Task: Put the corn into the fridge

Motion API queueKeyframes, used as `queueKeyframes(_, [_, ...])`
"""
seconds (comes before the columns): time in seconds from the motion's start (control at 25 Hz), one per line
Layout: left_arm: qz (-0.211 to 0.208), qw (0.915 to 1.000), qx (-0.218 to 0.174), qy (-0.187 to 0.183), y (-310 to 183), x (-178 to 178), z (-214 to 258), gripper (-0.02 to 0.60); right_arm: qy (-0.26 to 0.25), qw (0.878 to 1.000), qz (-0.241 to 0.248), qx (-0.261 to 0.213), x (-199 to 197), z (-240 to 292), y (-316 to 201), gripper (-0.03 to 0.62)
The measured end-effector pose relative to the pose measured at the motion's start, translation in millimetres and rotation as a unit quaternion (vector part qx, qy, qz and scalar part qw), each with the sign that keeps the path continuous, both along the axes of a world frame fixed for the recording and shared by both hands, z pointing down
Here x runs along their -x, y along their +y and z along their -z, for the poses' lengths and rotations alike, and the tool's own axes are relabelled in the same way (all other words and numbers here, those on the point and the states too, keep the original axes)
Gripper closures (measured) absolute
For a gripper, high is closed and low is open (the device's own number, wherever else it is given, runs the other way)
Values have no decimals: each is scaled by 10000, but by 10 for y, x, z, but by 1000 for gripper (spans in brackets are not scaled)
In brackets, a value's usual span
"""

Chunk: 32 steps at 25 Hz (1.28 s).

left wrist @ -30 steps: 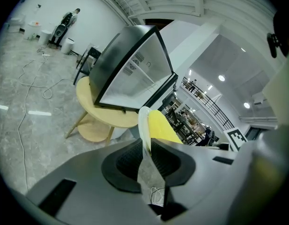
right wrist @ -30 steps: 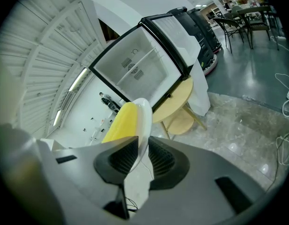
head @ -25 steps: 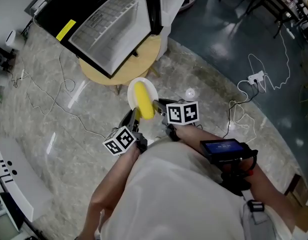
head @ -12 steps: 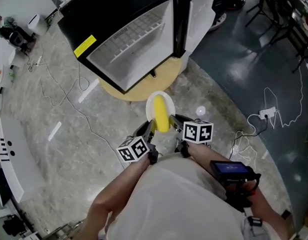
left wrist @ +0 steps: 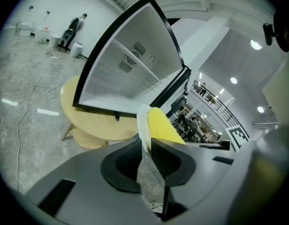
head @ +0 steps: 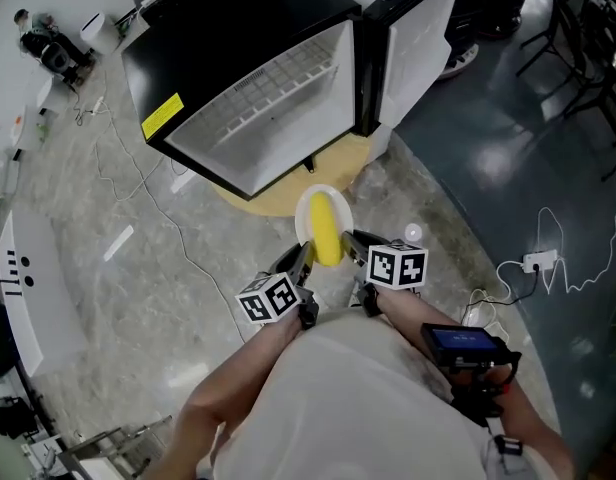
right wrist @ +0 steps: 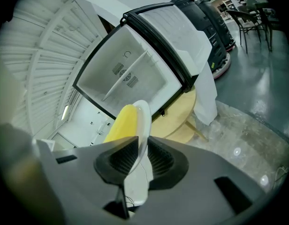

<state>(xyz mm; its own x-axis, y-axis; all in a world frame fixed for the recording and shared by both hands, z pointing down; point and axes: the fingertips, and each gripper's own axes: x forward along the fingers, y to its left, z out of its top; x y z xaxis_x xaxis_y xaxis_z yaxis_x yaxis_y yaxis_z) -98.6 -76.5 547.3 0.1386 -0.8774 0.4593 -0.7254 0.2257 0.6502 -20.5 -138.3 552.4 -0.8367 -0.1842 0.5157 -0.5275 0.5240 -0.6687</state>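
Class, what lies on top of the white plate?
One yellow corn lies on the plate, whose rim the left gripper and right gripper clamp. The plate's surface beneath the corn is covered.

The corn [head: 327,233] is yellow on a white plate [head: 302,213]. The fridge [head: 238,18] is black outside, white inside, with a yellow sticker [head: 162,116]; the floor [head: 108,298] is mottled grey.
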Motion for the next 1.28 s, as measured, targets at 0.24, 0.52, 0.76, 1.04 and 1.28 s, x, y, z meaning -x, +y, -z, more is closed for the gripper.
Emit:
queueKeyframes(0.24, [302,9995,21,-36,-109,-6,32,522,-69,9996,263,17,24,22,-154,533])
queueKeyframes(0.52, [486,9987,144,-61,-201,48,16,522,-106,9989,428,139,97,-23,-261,533])
queueKeyframes(0.76, [525,9984,195,19,-288,166,-56,522,-50,9987,475,187,216,-82,-343,533])
queueKeyframes(1.04, [389,9990,87,192,-636,314,-75,522,84,9993,365,35,353,-40,-678,533])
queueKeyframes(1.28, [261,9993,31,260,-900,531,-90,522,167,9994,290,-31,550,-46,-922,533])
